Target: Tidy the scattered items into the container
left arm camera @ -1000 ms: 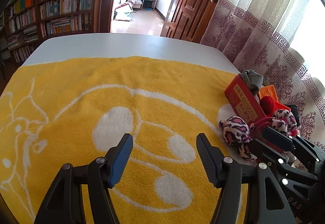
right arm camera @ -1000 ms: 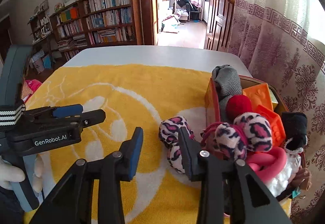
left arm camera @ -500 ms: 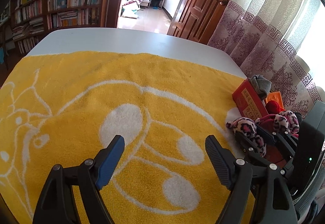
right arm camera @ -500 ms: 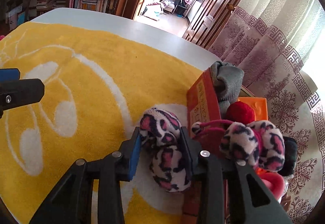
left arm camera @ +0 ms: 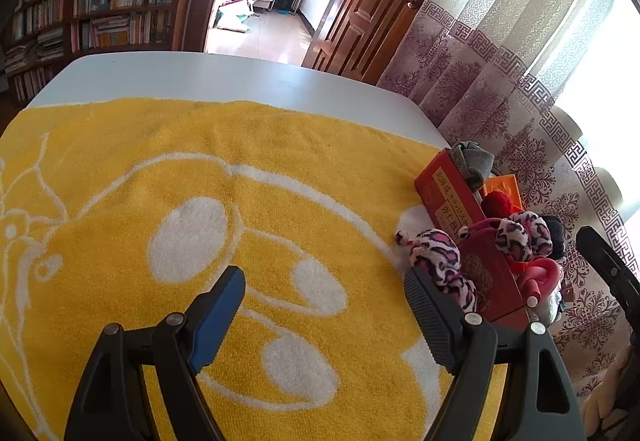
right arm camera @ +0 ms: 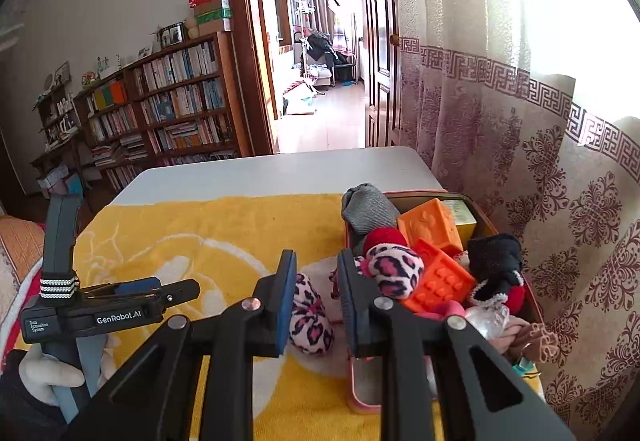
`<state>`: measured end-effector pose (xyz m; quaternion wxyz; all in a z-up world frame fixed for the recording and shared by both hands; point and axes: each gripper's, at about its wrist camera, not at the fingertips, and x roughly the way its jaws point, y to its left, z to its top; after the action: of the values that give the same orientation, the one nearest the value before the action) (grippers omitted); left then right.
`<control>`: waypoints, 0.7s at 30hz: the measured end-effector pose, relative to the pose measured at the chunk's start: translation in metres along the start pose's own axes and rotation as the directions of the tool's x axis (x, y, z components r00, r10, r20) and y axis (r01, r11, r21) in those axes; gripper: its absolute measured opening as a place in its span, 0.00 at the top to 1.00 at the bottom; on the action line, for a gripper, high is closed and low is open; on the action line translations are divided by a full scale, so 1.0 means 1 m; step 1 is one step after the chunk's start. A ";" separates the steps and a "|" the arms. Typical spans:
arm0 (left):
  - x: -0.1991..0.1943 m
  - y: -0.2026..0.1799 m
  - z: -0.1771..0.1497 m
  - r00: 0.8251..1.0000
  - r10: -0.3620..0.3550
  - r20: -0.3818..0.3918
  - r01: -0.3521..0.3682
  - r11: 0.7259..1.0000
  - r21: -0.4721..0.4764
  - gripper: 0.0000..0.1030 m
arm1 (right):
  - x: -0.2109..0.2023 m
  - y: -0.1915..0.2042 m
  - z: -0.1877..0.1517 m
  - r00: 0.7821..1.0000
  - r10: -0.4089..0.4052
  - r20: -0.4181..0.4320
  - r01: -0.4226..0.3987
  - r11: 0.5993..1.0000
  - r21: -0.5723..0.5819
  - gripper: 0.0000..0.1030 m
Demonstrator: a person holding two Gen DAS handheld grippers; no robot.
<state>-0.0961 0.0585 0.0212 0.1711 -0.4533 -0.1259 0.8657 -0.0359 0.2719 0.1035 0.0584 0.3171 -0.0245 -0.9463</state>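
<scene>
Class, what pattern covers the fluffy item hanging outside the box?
Pink-and-black leopard print on white fluffy item; right wrist view.

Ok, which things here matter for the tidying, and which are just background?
Job: red box; leopard-print fluffy item hanging over its side; grey sock and orange blocks already inside.
Lying about: yellow towel, white table, bookshelf, curtain.

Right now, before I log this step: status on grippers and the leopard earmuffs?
Left gripper open, empty, over towel. Right gripper closing, nothing pinched. Leopard earmuffs half out, one muff on towel beside box. Nothing in the way.
</scene>
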 end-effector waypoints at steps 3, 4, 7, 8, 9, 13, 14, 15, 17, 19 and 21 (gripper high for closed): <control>0.000 -0.009 -0.002 1.000 0.003 0.002 -0.003 1.000 0.027 0.19 | 0.004 0.003 -0.003 0.999 0.025 -0.020 -0.026 0.999 -0.029 0.76; -0.001 -0.009 -0.003 1.000 0.008 0.005 -0.008 1.000 0.026 0.19 | 0.011 0.004 -0.004 0.999 0.033 -0.043 -0.035 0.999 -0.036 0.65; -0.001 -0.004 -0.004 1.000 0.026 0.011 -0.026 1.000 0.013 0.19 | 0.030 0.018 -0.015 0.992 0.070 -0.108 -0.079 0.993 -0.084 0.37; -0.001 -0.002 -0.004 0.999 0.030 0.011 -0.030 1.000 0.008 0.19 | 0.040 0.025 -0.019 0.989 0.056 -0.136 -0.073 0.990 -0.119 0.37; -0.001 0.001 -0.004 0.999 0.033 0.012 -0.033 0.999 -0.001 0.19 | 0.051 0.032 -0.022 0.986 0.035 -0.164 -0.061 0.986 -0.153 0.37; -0.001 0.011 -0.003 0.999 0.030 0.020 -0.030 0.999 -0.031 0.19 | 0.095 0.047 -0.036 0.964 -0.036 -0.265 -0.030 0.970 -0.240 0.37; -0.001 0.013 -0.002 0.999 0.028 0.021 -0.027 0.999 -0.035 0.19 | 0.105 0.048 -0.039 0.958 -0.059 -0.281 -0.016 0.966 -0.257 0.37; 0.000 0.014 -0.002 0.999 0.026 0.020 -0.026 0.999 -0.040 0.19 | 0.115 0.050 -0.041 0.951 -0.077 -0.299 -0.008 0.962 -0.273 0.38; 0.001 0.016 -0.002 1.000 0.022 0.013 -0.021 0.999 -0.046 0.19 | 0.125 0.056 -0.045 0.950 -0.127 -0.286 0.022 0.939 -0.342 0.38; 0.003 0.017 -0.003 1.000 0.019 0.005 -0.019 0.999 -0.047 0.19 | 0.130 0.062 -0.046 0.945 -0.166 -0.282 0.051 0.926 -0.375 0.49; 0.003 0.017 -0.003 1.000 0.019 0.003 -0.019 0.999 -0.042 0.19 | 0.130 0.058 -0.044 0.944 -0.193 -0.267 0.084 0.924 -0.373 0.57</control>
<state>-0.0983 0.0444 0.0105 0.1532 -0.4566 -0.1401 0.8651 -0.1065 0.1973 -0.0044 0.0502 0.4415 0.1793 -0.8777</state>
